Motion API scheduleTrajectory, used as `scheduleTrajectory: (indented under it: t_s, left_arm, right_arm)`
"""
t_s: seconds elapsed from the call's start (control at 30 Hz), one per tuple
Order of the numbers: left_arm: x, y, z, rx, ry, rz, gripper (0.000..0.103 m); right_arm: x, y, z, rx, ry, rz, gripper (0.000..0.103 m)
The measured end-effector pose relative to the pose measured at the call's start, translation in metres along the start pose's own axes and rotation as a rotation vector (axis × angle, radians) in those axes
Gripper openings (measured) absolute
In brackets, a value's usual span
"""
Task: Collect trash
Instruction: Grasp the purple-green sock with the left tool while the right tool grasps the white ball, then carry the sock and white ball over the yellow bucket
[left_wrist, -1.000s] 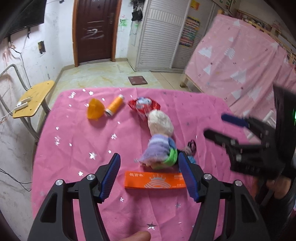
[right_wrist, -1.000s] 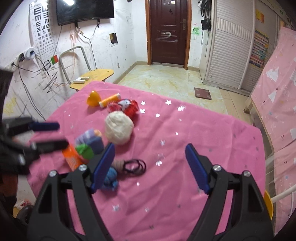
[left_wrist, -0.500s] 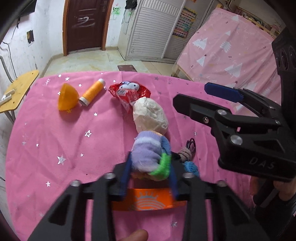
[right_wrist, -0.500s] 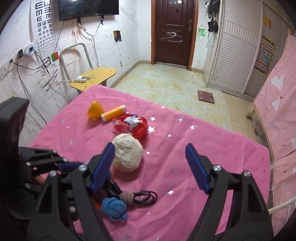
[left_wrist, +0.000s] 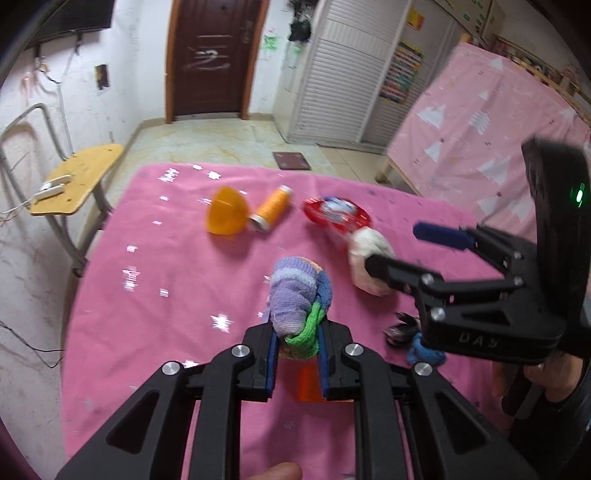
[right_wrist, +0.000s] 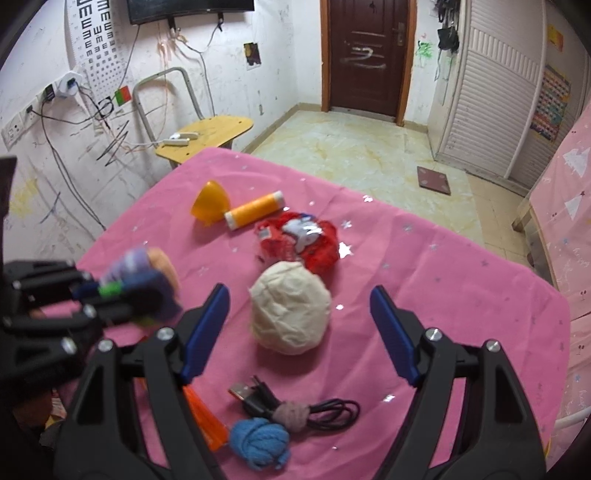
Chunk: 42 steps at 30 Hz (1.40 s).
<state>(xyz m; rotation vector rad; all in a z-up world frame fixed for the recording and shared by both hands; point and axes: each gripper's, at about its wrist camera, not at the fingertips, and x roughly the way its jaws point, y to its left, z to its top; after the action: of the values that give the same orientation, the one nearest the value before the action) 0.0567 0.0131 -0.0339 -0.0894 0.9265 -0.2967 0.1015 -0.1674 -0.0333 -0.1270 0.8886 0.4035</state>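
My left gripper (left_wrist: 295, 360) is shut on a rolled striped sock (left_wrist: 297, 299), purple, blue and green, and holds it above the pink tablecloth (left_wrist: 147, 295); both also show in the right wrist view (right_wrist: 138, 282). My right gripper (right_wrist: 299, 325) is open around a crumpled white paper ball (right_wrist: 290, 314), which lies on the cloth between its fingers. Behind the ball lies a red snack wrapper (right_wrist: 299, 240). An orange flat packet (right_wrist: 205, 417) lies partly hidden under the gripper fingers.
An orange cup (right_wrist: 208, 205) and an orange tube (right_wrist: 255, 210) lie at the far side. A blue yarn knot (right_wrist: 260, 443) and a black USB cable (right_wrist: 295, 406) lie near the front. A wooden chair (right_wrist: 207, 134) stands left of the table.
My left gripper closed on the striped sock and lifted it off the cloth to the left. My right gripper moved forward until its open fingers flank the white paper ball.
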Motion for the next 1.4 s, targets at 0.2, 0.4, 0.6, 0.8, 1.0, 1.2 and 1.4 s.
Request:
scheduleTrajectory:
  t_s: [0.2,0.4,0.6,0.8,1.0,1.2,1.4]
  left_arm:
    - [-0.011,0.011,0.008,-0.02,-0.032,0.024,0.01]
    - [-0.017,0.023,0.015,-0.045,-0.051,0.041,0.01]
    - [-0.026,0.027,0.016,-0.05,-0.068,0.055,0.01]
    - [-0.036,0.018,0.018,-0.044,-0.085,0.065,0.01]
    - [-0.046,0.003,0.02,-0.019,-0.105,0.073,0.01]
    - [-0.051,-0.025,0.025,0.026,-0.112,0.073,0.01]
    - [-0.05,-0.06,0.03,0.082,-0.112,0.063,0.01]
  right_arm:
    - [0.016,0.003,-0.001,0.008,0.04,0.028,0.075]
    - [0.025,0.004,-0.004,0.011,0.063,0.018,0.067]
    - [0.027,0.003,-0.004,0.006,0.07,0.002,0.05]
    - [0.014,0.003,-0.005,0.006,0.036,-0.003,0.05]
    - [-0.007,-0.009,-0.007,0.025,-0.005,-0.009,0.05]
    - [-0.037,-0.033,-0.013,0.066,-0.065,-0.031,0.05]
    - [-0.067,-0.066,-0.025,0.125,-0.12,-0.067,0.05]
